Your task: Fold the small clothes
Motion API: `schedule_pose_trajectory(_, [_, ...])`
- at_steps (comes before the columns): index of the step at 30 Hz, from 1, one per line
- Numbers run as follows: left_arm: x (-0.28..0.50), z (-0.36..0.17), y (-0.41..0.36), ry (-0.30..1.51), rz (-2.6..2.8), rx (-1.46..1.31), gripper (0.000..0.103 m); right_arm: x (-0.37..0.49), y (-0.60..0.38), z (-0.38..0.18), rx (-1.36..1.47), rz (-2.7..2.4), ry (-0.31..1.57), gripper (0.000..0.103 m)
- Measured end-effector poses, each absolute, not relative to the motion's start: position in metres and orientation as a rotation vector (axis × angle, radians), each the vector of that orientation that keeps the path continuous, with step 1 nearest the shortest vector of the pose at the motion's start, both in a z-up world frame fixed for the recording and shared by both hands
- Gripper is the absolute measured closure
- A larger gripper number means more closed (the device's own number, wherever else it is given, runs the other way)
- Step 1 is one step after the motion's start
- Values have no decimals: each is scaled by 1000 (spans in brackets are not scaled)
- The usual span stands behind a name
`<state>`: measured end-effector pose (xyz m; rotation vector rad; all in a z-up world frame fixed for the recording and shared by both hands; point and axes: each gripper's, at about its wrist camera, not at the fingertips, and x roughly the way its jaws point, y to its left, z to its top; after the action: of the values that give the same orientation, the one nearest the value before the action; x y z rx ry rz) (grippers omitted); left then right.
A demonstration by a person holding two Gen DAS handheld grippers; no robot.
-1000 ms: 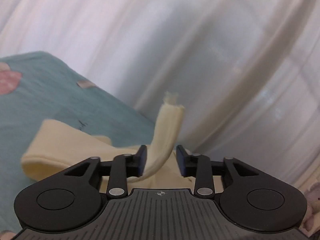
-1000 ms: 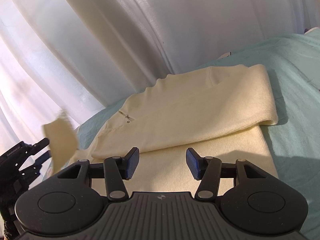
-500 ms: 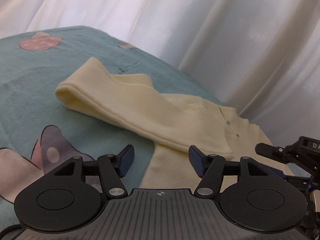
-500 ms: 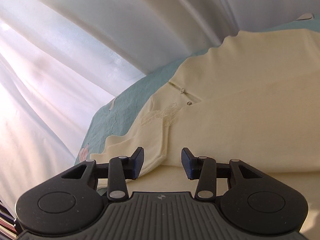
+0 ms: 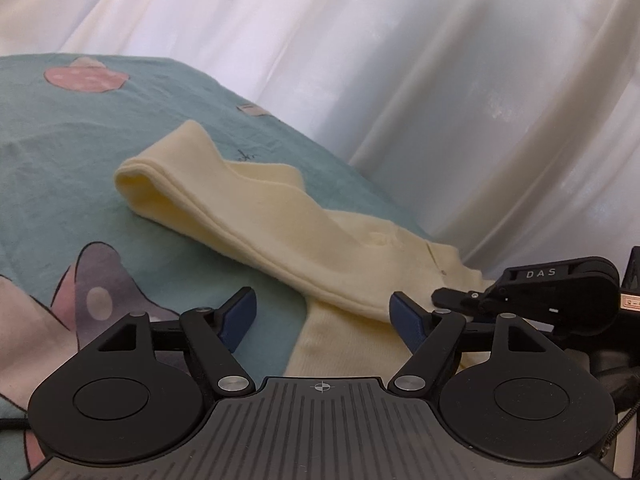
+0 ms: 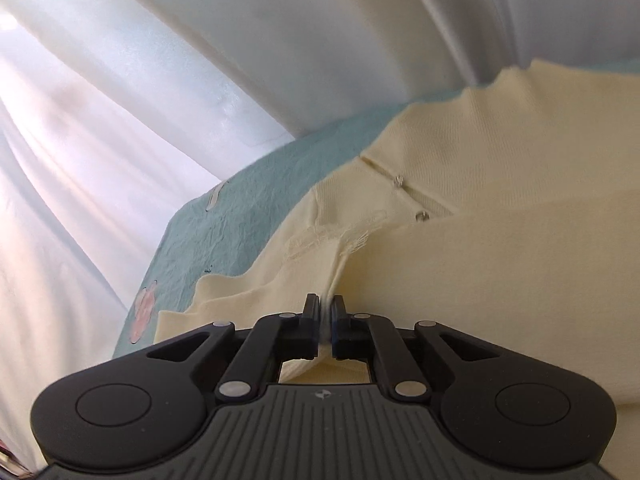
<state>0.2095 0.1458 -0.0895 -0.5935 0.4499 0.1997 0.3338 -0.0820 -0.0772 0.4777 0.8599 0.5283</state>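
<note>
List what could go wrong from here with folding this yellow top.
1. The right tongs look shut on only a thin edge of the cream top; it may slip out when pulled.
2. The folded sleeve lies loose across the top and could slide out of place if the fabric is dragged.
3. The left tongs are opening with nothing clamped, so nothing pins the garment on the teal sheet.

1. Your garment [image 5: 280, 232] shows pale cream-yellow, plain, no print.
2. The bedsheet [image 5: 72, 152] under it reads teal with pink and lilac cartoon shapes.
3. Your black grippers carry blue pads [image 5: 240, 312].
4. The curtain [image 5: 400, 80] behind is white.
</note>
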Motion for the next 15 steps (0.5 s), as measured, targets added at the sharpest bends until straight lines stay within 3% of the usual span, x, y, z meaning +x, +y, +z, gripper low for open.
schedule_pose_trajectory(3, [208,-90,147,445,196,-603,24,304,-108,-42,372,420,662,98])
schedule_pose_trajectory(6, [207,-90,146,446,198,-601,24,279,-145,-26,283,293,587,98])
schedule_pose_trajectory(11, [207,-90,145,446,198,-602,24,261,-207,-40,273,149,656,98])
schedule_pose_trajectory(15, [208,-90,144,450,198,-596,23,260,-243,-68,450,134,753,93])
